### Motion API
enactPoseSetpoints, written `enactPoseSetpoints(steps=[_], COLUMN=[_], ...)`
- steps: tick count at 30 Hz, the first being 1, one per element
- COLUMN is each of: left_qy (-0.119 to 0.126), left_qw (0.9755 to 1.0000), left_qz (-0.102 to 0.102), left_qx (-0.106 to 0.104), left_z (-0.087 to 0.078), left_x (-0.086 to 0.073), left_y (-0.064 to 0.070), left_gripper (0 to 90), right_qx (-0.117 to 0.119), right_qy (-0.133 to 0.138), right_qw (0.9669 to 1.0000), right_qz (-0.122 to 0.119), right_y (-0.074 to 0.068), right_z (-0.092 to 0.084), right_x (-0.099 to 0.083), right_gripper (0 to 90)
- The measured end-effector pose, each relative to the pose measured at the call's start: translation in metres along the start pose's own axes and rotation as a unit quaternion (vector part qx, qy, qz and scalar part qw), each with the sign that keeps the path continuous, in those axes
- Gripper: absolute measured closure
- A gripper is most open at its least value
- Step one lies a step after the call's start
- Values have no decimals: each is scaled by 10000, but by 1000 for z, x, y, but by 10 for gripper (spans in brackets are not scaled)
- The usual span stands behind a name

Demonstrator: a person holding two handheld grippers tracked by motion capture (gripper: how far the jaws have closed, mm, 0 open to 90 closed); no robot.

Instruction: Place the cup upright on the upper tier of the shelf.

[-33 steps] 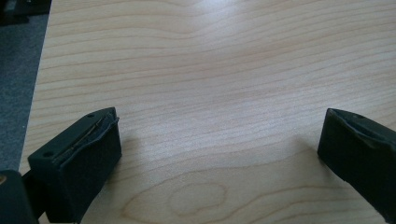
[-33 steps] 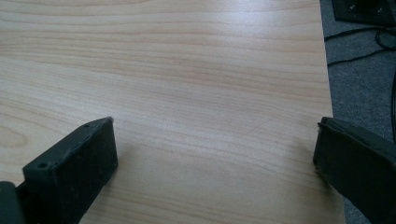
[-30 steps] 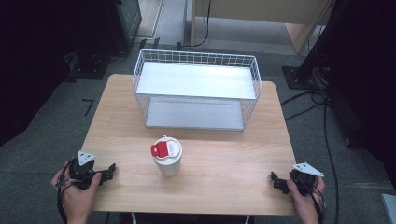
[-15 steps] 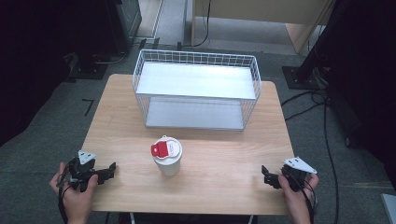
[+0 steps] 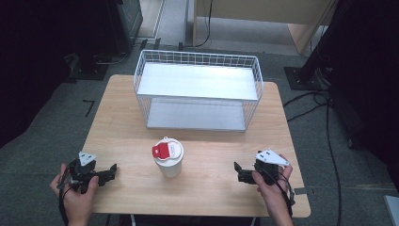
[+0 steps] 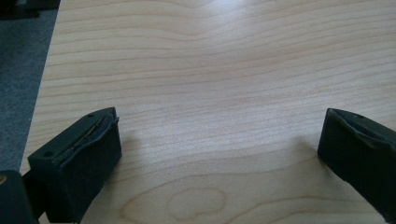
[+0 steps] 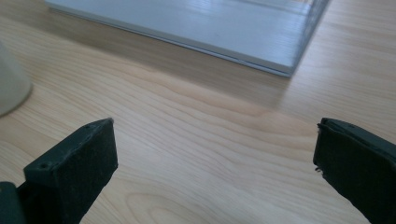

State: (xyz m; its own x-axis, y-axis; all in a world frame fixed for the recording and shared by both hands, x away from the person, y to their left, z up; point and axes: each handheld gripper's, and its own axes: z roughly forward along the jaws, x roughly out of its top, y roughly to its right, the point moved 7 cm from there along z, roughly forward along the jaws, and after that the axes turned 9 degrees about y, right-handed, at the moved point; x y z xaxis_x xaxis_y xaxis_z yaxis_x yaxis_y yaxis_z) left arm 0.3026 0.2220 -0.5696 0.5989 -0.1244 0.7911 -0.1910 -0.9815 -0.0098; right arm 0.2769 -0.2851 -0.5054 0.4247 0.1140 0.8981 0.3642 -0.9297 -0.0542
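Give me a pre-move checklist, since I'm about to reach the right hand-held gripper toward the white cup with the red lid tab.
1. Right hand-held gripper jaws open: ok.
2. Left hand-held gripper open, empty: ok.
3. White paper cup with red lid tab upright: ok.
4. Bare wooden table between right gripper and cup: ok.
5. White wire two-tier shelf rack apart from cup: ok.
6. Lid sealed: cannot tell.

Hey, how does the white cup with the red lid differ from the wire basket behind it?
The cup is small, solid-walled and round; the wire basket is far larger, rectangular and made of open white mesh. The cup is closed by a lid with a red tab, while the basket is open on top and holds two flat shelves. The cup stands nearer the left gripper and right gripper. Both are white and rest on the table.
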Motion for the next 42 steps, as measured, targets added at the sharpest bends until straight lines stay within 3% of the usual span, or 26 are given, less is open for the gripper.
enactPoseSetpoints(steps=[5,11,16,20,21,23,26,35,38,42], left_qy=[-8,-5,-10,-10,-8,-8,-9,-10,-10,-10], left_qw=[10000,10000,10000,10000,10000,10000,10000,10000,10000,10000], left_qz=[8,7,9,9,9,5,8,9,9,9], left_qx=[-4,-3,-3,-4,-4,-4,-4,-4,-4,-4], left_z=[0,0,0,0,0,0,0,0,0,0], left_x=[0,0,0,0,0,0,0,0,0,0], left_y=[0,0,0,0,0,0,0,0,0,0], left_gripper=[0,0,0,0,0,0,0,0,0,0], right_qx=[210,639,843,1123,1282,1343,1661,2005,2007,1985], right_qy=[109,229,361,548,621,650,721,751,742,770], right_qw=[9996,9974,9955,9919,9894,9884,9832,9768,9768,9771], right_qz=[-122,-234,-247,-245,-286,-269,-225,-76,-32,25], right_y=[-24,-62,-81,-102,-114,-118,-139,-174,-185,-188], right_z=[10,23,27,32,34,35,40,54,61,65], right_x=[11,21,25,28,28,28,25,20,18,18], right_gripper=[20,19,21,24,24,24,24,32,38,41])
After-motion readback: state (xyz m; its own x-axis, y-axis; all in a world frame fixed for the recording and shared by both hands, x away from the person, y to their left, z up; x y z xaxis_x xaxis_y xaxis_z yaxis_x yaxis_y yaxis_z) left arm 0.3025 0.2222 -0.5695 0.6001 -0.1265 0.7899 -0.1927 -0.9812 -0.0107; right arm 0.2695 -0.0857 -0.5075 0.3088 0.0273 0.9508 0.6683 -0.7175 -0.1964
